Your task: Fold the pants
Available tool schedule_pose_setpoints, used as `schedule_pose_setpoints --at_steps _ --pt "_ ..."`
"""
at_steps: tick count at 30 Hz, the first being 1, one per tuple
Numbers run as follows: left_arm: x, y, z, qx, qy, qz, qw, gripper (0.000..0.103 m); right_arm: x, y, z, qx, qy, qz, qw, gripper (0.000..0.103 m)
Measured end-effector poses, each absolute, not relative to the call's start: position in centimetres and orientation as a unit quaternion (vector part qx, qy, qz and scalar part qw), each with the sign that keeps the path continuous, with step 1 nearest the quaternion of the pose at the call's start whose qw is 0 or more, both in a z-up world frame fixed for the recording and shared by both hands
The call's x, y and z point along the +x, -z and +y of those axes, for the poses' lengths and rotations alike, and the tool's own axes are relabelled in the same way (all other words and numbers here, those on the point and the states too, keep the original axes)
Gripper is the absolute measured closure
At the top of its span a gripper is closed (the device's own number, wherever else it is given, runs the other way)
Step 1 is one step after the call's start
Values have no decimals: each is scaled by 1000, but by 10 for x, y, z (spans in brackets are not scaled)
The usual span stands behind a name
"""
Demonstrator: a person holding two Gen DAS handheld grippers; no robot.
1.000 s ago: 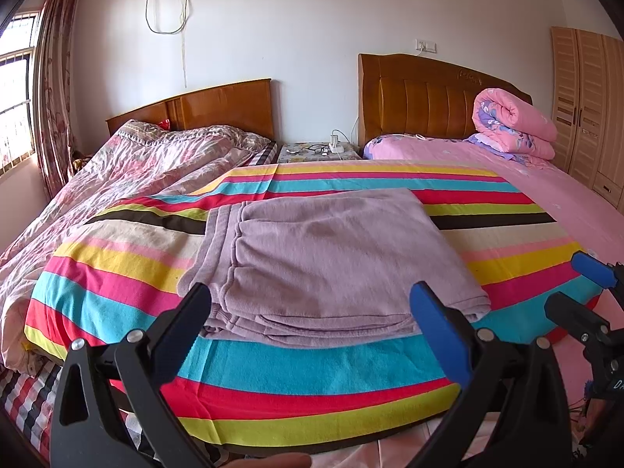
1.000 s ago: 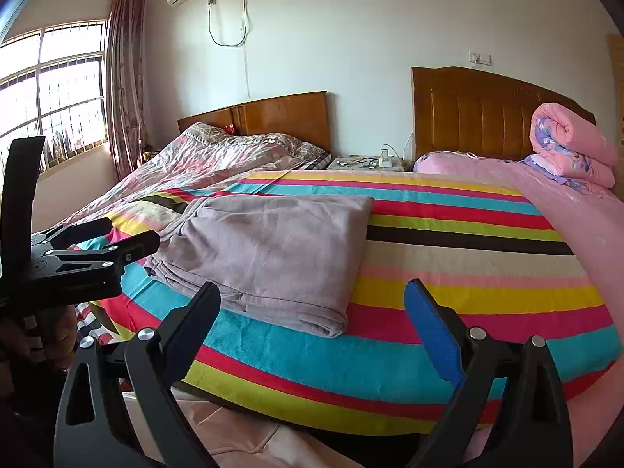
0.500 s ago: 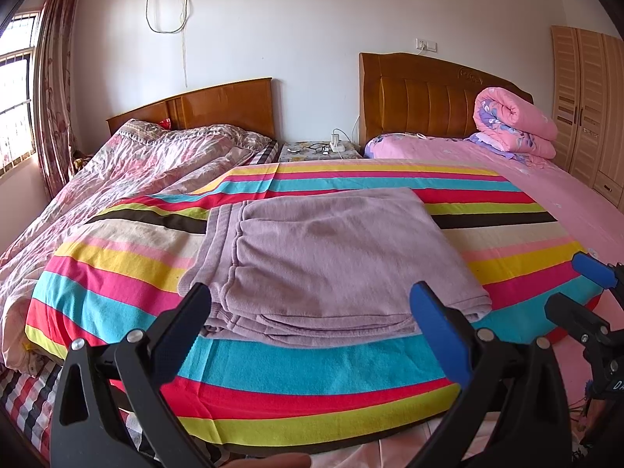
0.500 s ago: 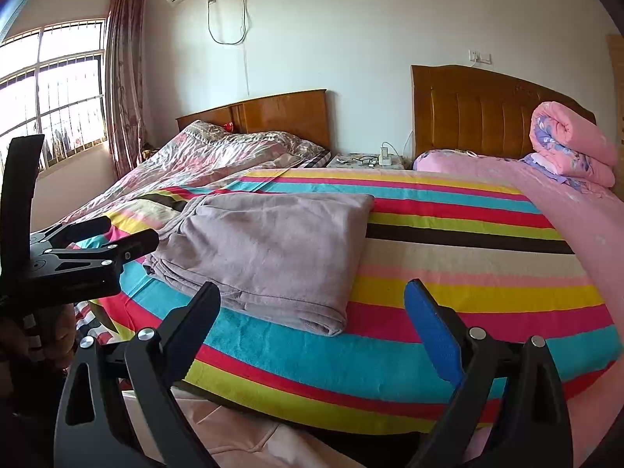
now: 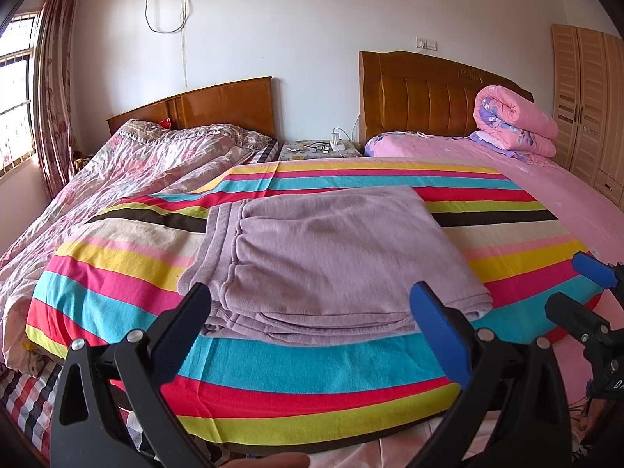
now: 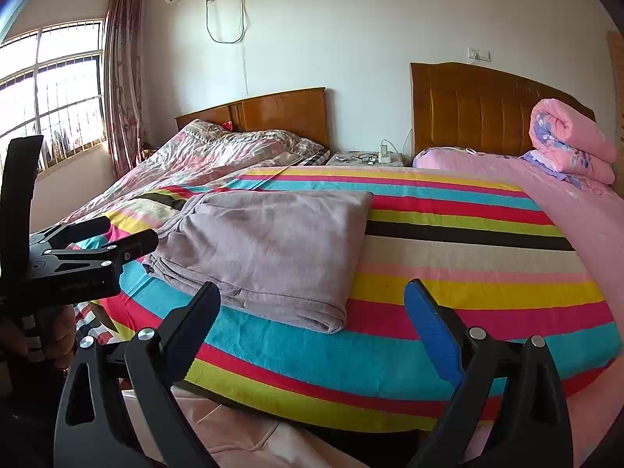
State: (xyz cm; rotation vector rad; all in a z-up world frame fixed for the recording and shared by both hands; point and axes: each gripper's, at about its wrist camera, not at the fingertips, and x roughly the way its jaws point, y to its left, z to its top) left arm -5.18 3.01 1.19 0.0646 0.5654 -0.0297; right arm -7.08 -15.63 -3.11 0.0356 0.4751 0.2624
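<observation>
1. Left tongs [image 5: 312, 304]: at 6 o'clock in the left wrist view, spread wide, holding nothing, clear of the fabric. They also show at 9 o'clock in the right wrist view.
2. Right tongs [image 6: 312, 304]: at 6 o'clock in their own view, spread wide and holding nothing. In the left wrist view they appear at 3 o'clock.
3. Striped blanket [image 5: 319, 374]: spread over the foot of the bed beyond both tongs, its near edge hanging over the side.
4. Pants [image 5: 331, 257]: mauve, folded into a layered rectangle, lying flat on the striped blanket at centre; stacked edges face 6 o'clock. The layer count is hard to read.
5. Floral quilt [image 5: 148, 163]: rumpled, at 10 o'clock.
6. Rolled pink quilt [image 5: 514, 121]: at 2 o'clock, against the headboard [image 5: 421, 101].
7. Nightstand [image 5: 319, 148]: at 12 o'clock, between the two beds.
</observation>
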Motion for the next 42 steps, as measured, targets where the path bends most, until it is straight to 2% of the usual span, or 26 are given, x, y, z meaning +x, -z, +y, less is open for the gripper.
schedule_pose_setpoints --at_steps 42 --pt "-56 -13 32 31 3 270 962 1 -73 35 -152 18 -129 238 963 11"
